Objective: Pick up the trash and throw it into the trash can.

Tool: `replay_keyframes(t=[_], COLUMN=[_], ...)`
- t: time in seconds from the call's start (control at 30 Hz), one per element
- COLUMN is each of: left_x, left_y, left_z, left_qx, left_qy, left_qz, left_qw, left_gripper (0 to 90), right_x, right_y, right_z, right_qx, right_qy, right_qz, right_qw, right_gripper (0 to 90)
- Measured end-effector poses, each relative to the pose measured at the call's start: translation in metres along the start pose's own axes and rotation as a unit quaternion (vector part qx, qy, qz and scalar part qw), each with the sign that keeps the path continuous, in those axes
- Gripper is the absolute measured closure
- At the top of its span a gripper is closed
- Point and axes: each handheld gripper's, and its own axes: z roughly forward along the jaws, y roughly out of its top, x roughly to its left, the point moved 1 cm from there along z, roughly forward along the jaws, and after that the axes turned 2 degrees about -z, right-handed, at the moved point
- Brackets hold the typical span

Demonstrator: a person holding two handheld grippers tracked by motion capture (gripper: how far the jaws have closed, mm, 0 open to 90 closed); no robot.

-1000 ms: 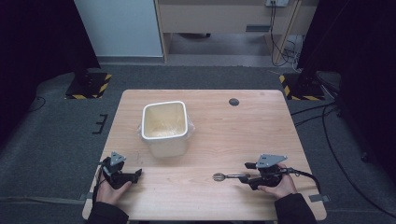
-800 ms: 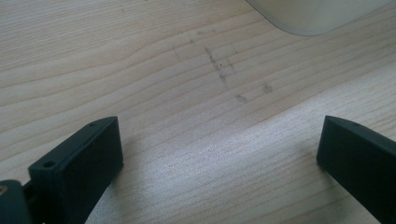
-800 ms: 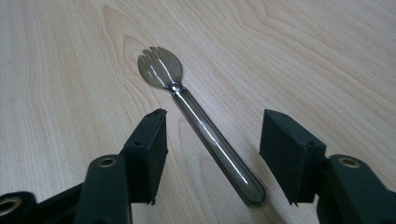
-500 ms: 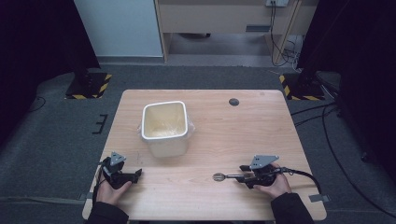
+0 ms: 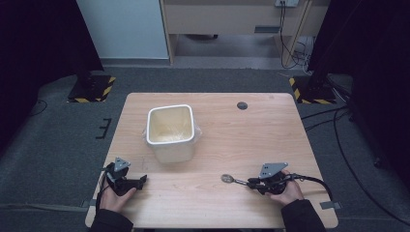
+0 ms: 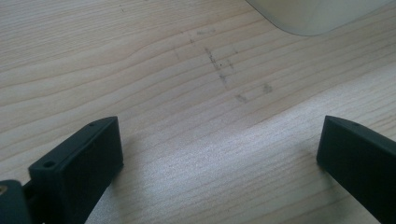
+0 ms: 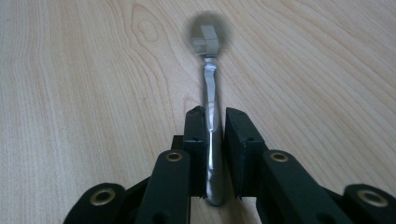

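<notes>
On the pale, grained wooden table (image 5: pixel 270 130) stand one squarish white plastic bin (image 5: pixel 170 131) and one slim, shiny metal spoon (image 7: pixel 211 98) near the front edge, its handle clamped between the right gripper's (image 7: pixel 215 122) black jaws, while the left gripper (image 6: pixel 219 149) rests wide apart near the bin.

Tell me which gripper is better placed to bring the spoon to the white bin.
Right, probably. The right gripper already has its fingers closed on the spoon handle. The left gripper rests open on the table with nothing between its fingers, though it sits nearer the white bin.
</notes>
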Motion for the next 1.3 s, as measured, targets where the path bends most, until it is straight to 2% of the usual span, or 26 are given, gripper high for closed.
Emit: replay_keyframes(t=[0.3, 0.47, 0.67, 0.8, 0.83, 0.93, 1.07, 1.17, 1.23, 1.3], left_x=[0.000, 0.000, 0.000, 0.000, 0.000, 0.000, 0.000, 0.000, 0.000, 0.000], left_y=[0.000, 0.000, 0.000, 0.000, 0.000, 0.000, 0.000, 0.000, 0.000, 0.000], left_z=[0.000, 0.000, 0.000, 0.000, 0.000, 0.000, 0.000, 0.000, 0.000, 0.000], left_qx=[0.000, 0.000, 0.000, 0.000, 0.000, 0.000, 0.000, 0.000, 0.000, 0.000], left_qy=[0.000, 0.000, 0.000, 0.000, 0.000, 0.000, 0.000, 0.000, 0.000, 0.000], left_qz=[0.000, 0.000, 0.000, 0.000, 0.000, 0.000, 0.000, 0.000, 0.000, 0.000], left_qw=[1.0000, 1.0000, 1.0000, 1.0000, 1.0000, 1.0000, 1.0000, 1.0000, 1.0000, 1.0000], left_gripper=[0.0, 0.0, 0.0, 0.0, 0.0, 0.0, 0.0, 0.0, 0.0, 0.0], right_x=[-0.001, -0.002, -0.003, -0.004, -0.004, -0.003, -0.004, -0.003, -0.004, -0.005], right_y=[0.001, 0.003, 0.003, 0.004, 0.004, 0.000, 0.000, 0.001, 0.002, 0.004], right_z=[-0.004, -0.009, -0.009, -0.011, -0.011, -0.004, -0.003, -0.003, -0.002, -0.003], right_qx=[0.012, -0.011, -0.011, -0.025, -0.022, 0.016, 0.017, 0.012, -0.001, -0.019], right_qy=[-0.011, -0.017, -0.020, -0.024, -0.024, -0.025, -0.021, -0.024, -0.029, -0.034], right_qz=[0.016, 0.023, 0.026, 0.033, 0.032, 0.024, 0.025, 0.030, 0.033, 0.042], right_qw=[0.9997, 0.9995, 0.9994, 0.9988, 0.9990, 0.9993, 0.9993, 0.9992, 0.9990, 0.9983], right_gripper=[79.7, 79.7, 79.7, 79.7, 79.7, 79.7, 79.3, 70.2, 63.0, 61.2])
